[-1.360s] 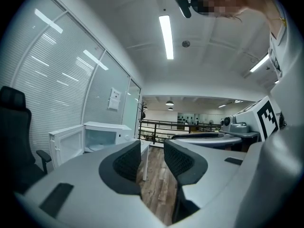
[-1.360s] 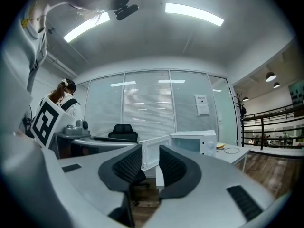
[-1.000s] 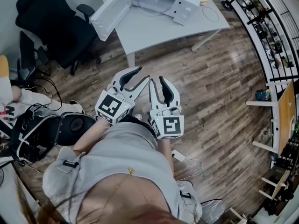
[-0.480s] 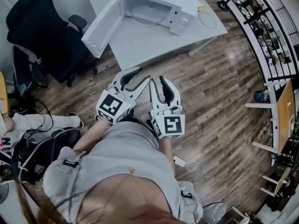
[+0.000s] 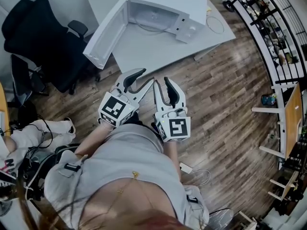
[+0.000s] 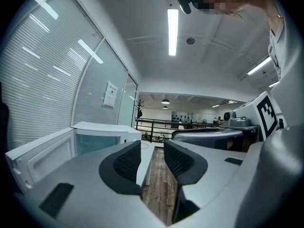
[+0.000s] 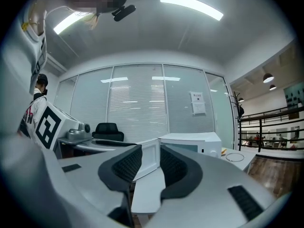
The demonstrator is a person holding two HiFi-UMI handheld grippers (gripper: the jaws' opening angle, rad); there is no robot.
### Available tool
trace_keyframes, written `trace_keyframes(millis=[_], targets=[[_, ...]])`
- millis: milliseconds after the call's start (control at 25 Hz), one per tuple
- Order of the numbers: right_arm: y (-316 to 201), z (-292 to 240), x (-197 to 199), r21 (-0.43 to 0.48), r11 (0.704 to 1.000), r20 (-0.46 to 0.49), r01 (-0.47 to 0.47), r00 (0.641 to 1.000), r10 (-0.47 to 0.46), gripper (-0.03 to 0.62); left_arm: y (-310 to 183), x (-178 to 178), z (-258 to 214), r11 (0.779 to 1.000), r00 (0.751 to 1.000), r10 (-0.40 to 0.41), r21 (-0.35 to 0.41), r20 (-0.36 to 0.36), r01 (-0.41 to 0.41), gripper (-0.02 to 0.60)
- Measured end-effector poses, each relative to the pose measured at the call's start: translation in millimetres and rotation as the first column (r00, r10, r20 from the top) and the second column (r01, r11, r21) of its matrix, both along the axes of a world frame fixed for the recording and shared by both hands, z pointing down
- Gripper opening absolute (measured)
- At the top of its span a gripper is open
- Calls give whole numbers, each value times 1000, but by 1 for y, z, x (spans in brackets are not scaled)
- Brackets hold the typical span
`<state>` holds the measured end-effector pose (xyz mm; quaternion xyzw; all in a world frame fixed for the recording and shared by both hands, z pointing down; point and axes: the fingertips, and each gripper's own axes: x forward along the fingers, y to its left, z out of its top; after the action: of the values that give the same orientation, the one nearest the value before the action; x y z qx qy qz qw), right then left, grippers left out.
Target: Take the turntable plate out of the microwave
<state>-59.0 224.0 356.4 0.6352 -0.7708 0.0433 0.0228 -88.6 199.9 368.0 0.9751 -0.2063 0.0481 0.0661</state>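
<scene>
You hold both tongs out in front of you, side by side and close together, over the wood floor point(image 5: 225, 95). Your left tongs point(image 5: 145, 76) are partly open. There is a gap between the two dark pads and nothing is in it. Your right tongs point(image 5: 161, 82) are partly open too, and they hold nothing. Both point at the white bench point(image 5: 144, 49), and its near edge is just past their tips. The microwave point(image 5: 165, 6) sits on the far part of the bench, well apart from the tongs. Its door point(image 5: 105, 32) hangs wide open to the left. The turntable plate point(image 5: 152, 17) is inside the microwave, on its floor. It shows only as a faint pale round shape, so it is hard to see well. In the left gripper view you see the bench edge and the floor through the gap. In the right gripper view you see the open door and the bench through the gap. A thin white cable point(image 5: 216, 25) lies in a loop on the bench, to the right of the microwave. A black chair point(image 5: 38, 37) stands on the floor to the left of the bench. A dark railing point(image 5: 273, 28) runs along the far right.
</scene>
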Motion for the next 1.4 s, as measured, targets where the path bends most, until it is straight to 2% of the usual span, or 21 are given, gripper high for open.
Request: trace_keyframes(millis=[280, 640, 920, 1400], targets=[[-19, 4, -10, -3, 1000, 10, -4, 1000, 4, 126, -19, -10, 3, 1000, 1000, 7, -6, 7, -7, 150], [-41, 13, -20, -17, 1000, 23, 24, 999, -24, 126, -41, -20, 6, 1000, 1000, -24, -6, 0, 24, 150], [-67, 16, -3, -17, 999, 29, 28, 999, -27, 126, -66, -4, 12, 1000, 1000, -25, -1, 19, 25, 150], [-135, 9, 29, -15, 997, 35, 73, 997, -72, 126, -132, 27, 5, 997, 997, -77, -13, 2, 77, 150]])
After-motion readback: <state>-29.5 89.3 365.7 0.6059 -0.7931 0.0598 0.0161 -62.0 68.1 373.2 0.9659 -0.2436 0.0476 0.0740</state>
